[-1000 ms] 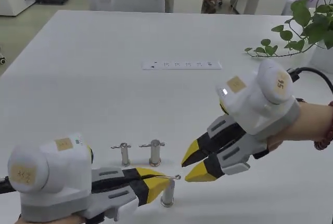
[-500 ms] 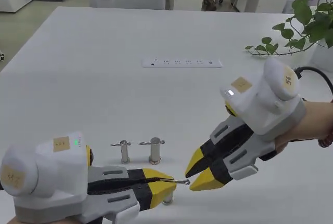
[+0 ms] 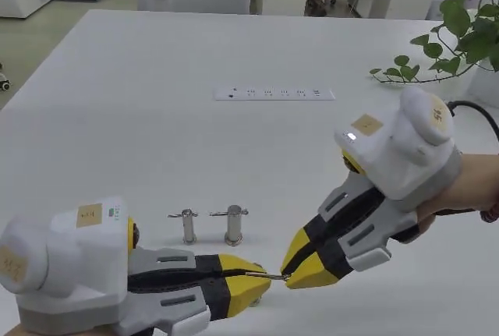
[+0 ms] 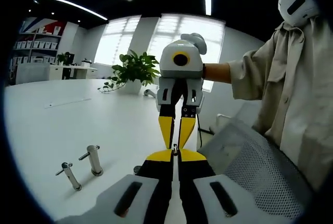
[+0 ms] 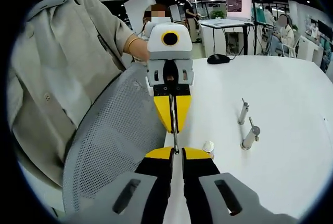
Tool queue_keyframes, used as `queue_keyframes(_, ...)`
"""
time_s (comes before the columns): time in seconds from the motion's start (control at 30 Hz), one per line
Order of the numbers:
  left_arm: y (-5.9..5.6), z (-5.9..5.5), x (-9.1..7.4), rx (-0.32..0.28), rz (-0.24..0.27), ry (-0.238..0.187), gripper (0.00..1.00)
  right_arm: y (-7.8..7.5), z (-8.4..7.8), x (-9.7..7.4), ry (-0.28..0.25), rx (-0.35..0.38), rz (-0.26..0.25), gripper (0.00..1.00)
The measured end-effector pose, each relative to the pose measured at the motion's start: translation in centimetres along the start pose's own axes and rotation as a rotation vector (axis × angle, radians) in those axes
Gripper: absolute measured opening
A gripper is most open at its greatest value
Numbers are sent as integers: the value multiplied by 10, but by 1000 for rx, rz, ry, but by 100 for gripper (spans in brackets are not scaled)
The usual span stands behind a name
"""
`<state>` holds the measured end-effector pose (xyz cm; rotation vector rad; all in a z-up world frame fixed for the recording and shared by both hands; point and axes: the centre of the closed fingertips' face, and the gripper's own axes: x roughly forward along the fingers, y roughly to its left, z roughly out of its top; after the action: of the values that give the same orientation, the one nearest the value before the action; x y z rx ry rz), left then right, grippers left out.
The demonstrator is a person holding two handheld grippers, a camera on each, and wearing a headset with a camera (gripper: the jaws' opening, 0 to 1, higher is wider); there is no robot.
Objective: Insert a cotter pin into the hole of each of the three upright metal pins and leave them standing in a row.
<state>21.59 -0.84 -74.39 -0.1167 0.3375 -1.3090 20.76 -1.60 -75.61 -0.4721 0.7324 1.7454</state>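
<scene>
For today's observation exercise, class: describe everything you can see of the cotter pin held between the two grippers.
The cotter pin is a thin, grey wire that looks like metal. It lies roughly level above the table. The left gripper has its jaws shut on one end, and the right gripper has its jaw tips closed on the other. Its loop and legs are too small to tell apart.

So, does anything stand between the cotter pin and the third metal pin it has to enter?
Nothing visible does. The left gripper and right gripper both pinch the cotter pin in their tongs; the third metal pin stands just beside the tips.
</scene>
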Motion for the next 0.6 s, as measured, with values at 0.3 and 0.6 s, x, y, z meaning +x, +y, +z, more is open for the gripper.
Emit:
queue_keyframes(0.3, -2, 3, 0, 9, -15, -15, 0, 3, 2, 0, -23, 23, 19, 6)
queue_keyframes(0.6, -6, 6, 0, 11, -30, -25, 0, 6, 6, -1, -41, 15, 40, 5)
